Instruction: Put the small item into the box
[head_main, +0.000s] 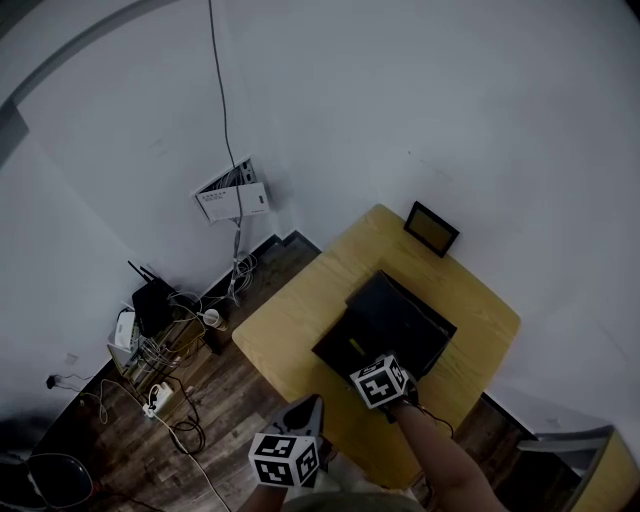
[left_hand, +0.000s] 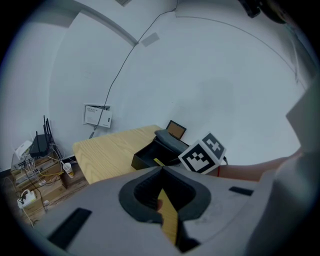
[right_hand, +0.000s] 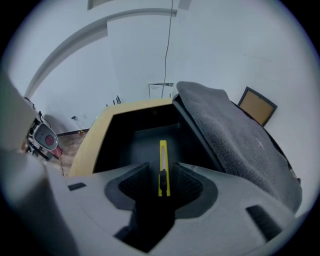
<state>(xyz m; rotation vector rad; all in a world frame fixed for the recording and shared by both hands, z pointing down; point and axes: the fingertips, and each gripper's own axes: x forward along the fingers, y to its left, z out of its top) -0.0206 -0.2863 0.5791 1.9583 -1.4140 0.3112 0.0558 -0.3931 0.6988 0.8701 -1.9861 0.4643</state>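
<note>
A yellow utility knife (right_hand: 163, 165) lies lengthwise inside the black box (right_hand: 145, 135), whose grey-lined lid (right_hand: 225, 130) stands tilted open to the right. My right gripper (right_hand: 162, 182) hangs over the box's near end, open, with the knife's near end in the gap between its pads and space on both sides of it. In the head view the box (head_main: 385, 330) sits mid-table with the right gripper (head_main: 378, 380) at its near edge. My left gripper (left_hand: 161, 170) is held back off the table's near-left side, its tips together with nothing held.
The wooden table (head_main: 300, 330) stands against a white wall. A small framed picture (head_main: 432, 228) rests at its far corner. On the dark floor to the left are a router (head_main: 150, 300), a cup (head_main: 211, 319), cables and a power strip (head_main: 158, 398).
</note>
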